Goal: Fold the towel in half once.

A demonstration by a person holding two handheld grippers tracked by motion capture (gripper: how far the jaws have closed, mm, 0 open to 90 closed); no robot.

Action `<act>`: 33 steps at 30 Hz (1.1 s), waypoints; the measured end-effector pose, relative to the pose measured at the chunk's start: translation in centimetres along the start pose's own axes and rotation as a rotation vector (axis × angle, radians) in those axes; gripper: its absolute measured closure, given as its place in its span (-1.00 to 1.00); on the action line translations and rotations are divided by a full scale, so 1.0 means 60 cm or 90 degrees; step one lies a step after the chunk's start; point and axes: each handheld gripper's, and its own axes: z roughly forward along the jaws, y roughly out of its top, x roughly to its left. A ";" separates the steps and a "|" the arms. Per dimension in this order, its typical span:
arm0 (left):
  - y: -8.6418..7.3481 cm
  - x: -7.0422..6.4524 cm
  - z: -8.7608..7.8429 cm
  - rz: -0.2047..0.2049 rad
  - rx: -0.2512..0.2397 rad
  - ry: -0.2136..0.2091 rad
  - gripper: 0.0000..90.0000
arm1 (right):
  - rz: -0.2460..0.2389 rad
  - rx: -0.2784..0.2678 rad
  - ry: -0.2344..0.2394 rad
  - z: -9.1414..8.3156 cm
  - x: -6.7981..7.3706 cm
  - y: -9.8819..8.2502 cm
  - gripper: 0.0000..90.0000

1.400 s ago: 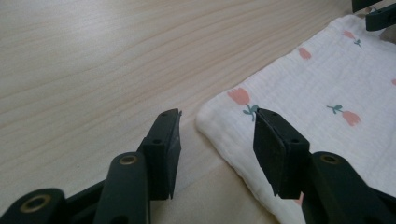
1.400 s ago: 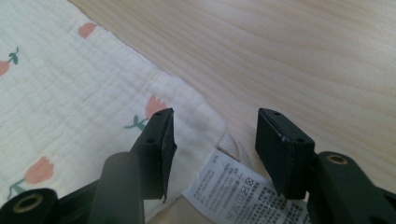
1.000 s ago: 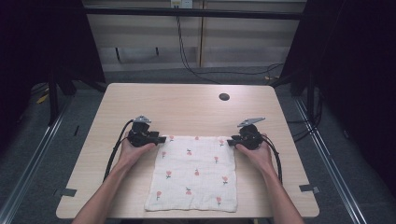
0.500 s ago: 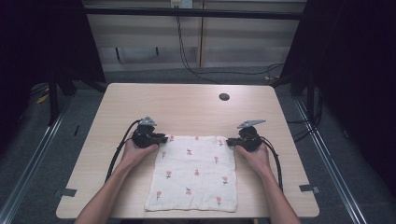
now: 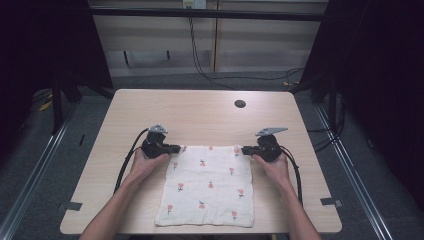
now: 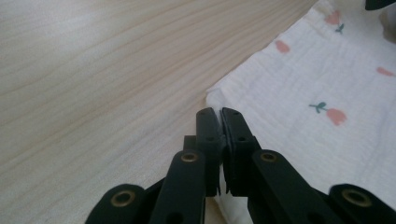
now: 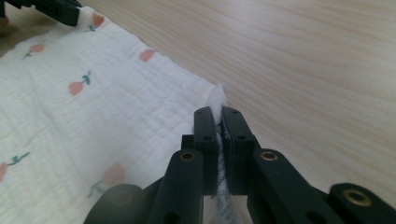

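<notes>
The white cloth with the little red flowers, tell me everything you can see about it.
The cloth is a white, crinkly, gauze-like square printed with small red tulip-like flowers on green stems. It lies spread flat on the light wooden table, near the person's edge. The left gripper is shut on its far left corner and the right gripper on its far right corner; both have just been closing. A tuft of fabric pokes out between the right gripper's fingers.
</notes>
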 end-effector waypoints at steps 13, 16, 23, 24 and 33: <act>0.011 -0.010 -0.049 0.001 -0.054 -0.013 0.92 | 0.016 -0.061 0.013 -0.031 -0.001 0.017 0.92; 0.012 -0.010 -0.056 0.000 -0.060 -0.012 0.92 | 0.025 -0.062 0.011 -0.032 -0.004 0.016 0.92; 0.021 -0.012 -0.073 -0.006 -0.093 -0.006 0.93 | 0.017 -0.104 0.000 -0.052 -0.004 0.031 0.92; 0.022 -0.013 -0.075 -0.007 -0.097 -0.009 0.93 | 0.010 -0.104 -0.001 -0.057 -0.004 0.034 0.92; 0.014 -0.019 -0.087 -0.032 -0.122 -0.029 0.93 | 0.011 -0.111 0.010 -0.071 0.004 0.035 0.92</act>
